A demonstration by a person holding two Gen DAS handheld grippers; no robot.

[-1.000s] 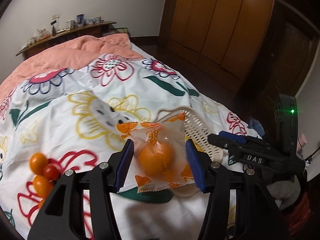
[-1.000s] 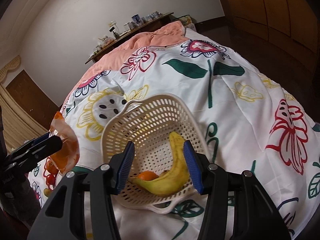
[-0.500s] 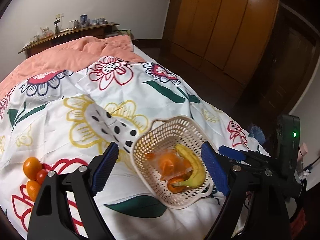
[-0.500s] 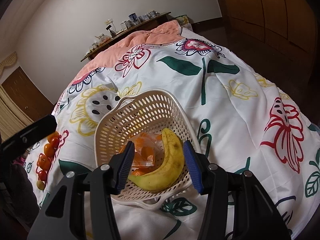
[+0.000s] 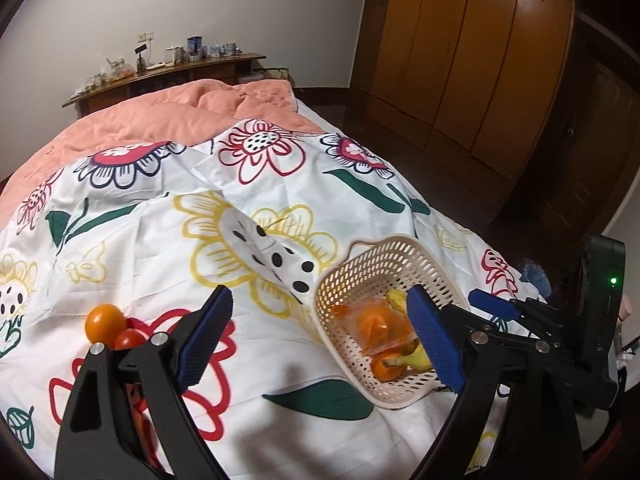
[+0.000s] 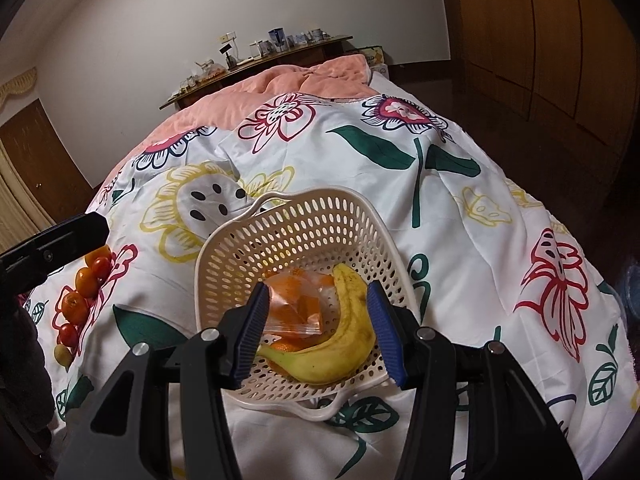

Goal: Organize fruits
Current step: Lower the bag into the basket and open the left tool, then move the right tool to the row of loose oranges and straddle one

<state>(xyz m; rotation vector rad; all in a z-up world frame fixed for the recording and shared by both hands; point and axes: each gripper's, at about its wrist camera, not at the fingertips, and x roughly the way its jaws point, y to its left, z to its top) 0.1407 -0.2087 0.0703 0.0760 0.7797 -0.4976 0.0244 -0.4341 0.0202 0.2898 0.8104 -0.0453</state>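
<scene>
While several fruits already lie in the basket [image 5: 362, 254], the left wrist view shows the job as roughly half done, by my judgement; the left gripper [image 5: 320, 336] is spread wide and holds nothing, with the basket ahead and to its right, partly behind the right fingertip; inside sit a bagged orange [image 5: 374, 320] in crinkly clear film printed with orange patches, a loose orange [image 5: 383, 368] and a banana [image 5: 418, 354]; ahead and to the left of the gripper an orange [image 5: 105, 322] and a small glossy tomato [image 5: 127, 338] rest touching on the bed, apart from the basket; the floral duvet [image 5: 248, 184] is soft, creased cotton, so round fruit may roll in its folds.

Where the right wrist view looks down, the right gripper [image 6: 318, 330] is partly open and empty, hovering just above the near rim of the basket, which is cream, perforated, rigid plastic with a wavy lip; the banana curves yellow and speckled between the fingers, the bag beside it; far to the left of the gripper a row of small fruits [image 6: 82, 292] waits: oranges, tomatoes and one pale greenish fruit; these are what is left to gather.
</scene>
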